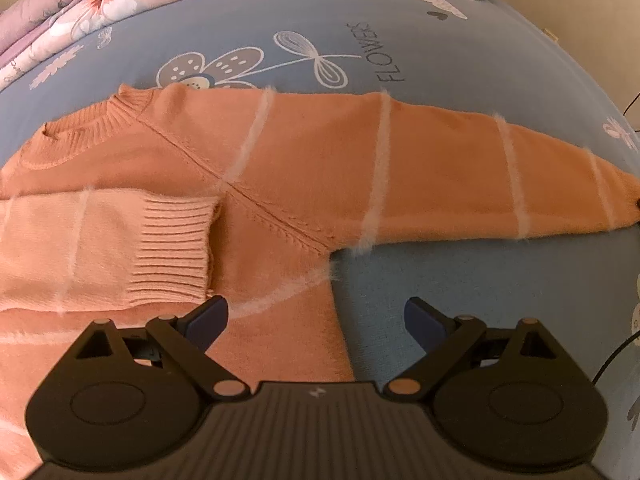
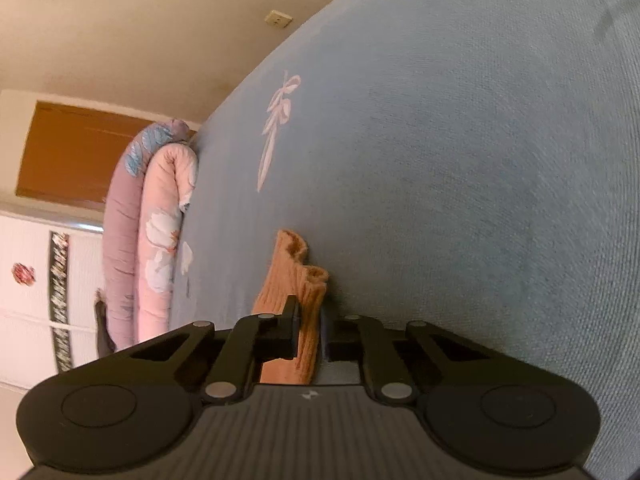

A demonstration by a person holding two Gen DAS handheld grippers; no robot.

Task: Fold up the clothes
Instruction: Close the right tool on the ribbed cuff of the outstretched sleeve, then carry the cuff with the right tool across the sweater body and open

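The right hand-held gripper point(image 2: 308, 334), a black two-finger tool, is clenched on the ribbed cuff point(image 2: 298, 280) of the orange knitted sweater point(image 1: 280, 168); the knit is seen pinched between the two pads, and its end stands out beyond them, close above the blue bed sheet point(image 2: 460, 160). The left hand-held gripper point(image 1: 316, 320) is released: its jaws stand wide apart and nothing is between them. It is held above the near part of the sweater, at the right edge of the body.

The sweater is spread flat on the blue sheet with the printed flowers. Its ribbed collar point(image 1: 92, 124) lies to the far left. One sleeve with pale stripes is stretched out to the right point(image 1: 480, 168), until the edge of the left wrist view. The other sleeve is already laid across the chest, and its ribbed cuff point(image 1: 172, 252) lies just beyond the left finger of the left gripper. A folded pink and purple floral quilt point(image 1: 120, 4) is kept at the far side of the bed.

The sweater is judged to be soft, fluffy and rather light, without stiffness, so it will hang down and drag when only one point is lifted. The ribbed parts are thicker and give a more secure hold. The fuzzy knit can be stretched by a strong pull, therefore a gentle lift is advised.
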